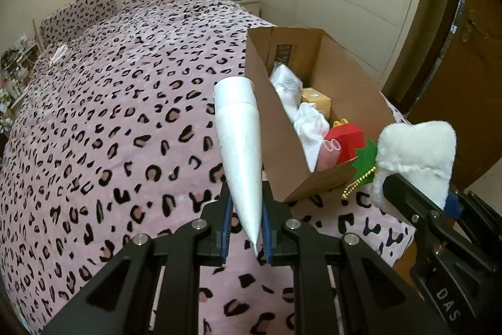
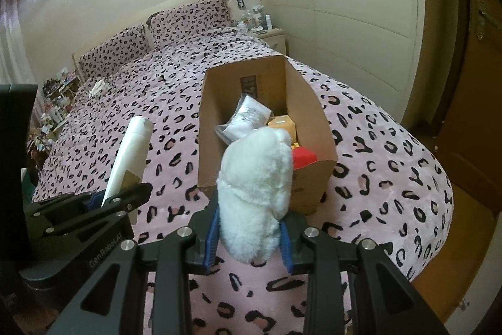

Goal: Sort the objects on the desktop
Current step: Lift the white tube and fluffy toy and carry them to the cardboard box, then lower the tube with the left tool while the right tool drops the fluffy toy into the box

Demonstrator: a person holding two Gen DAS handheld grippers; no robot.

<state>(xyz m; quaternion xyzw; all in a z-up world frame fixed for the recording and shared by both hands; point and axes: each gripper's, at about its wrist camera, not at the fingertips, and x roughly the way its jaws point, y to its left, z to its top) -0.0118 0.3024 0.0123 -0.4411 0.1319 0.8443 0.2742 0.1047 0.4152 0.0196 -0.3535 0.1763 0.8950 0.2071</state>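
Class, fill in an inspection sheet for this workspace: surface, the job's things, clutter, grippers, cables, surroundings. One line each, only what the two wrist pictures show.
Surface: bed with a pink leopard-print blanket, two matching pillows at the head.
Job's things: open cardboard box standing on the blanket; white tube; white plush toy with a green tag and gold bead chain.
Clutter: in the box, a clear bag with white contents, an orange carton, a red box.
Grippers: left gripper shut on the tube's flat end; right gripper shut on the plush toy; both held before the box.
Cables: nothing seen.
Surroundings: nightstand with bottles, cream wall panels, wooden door on the right.
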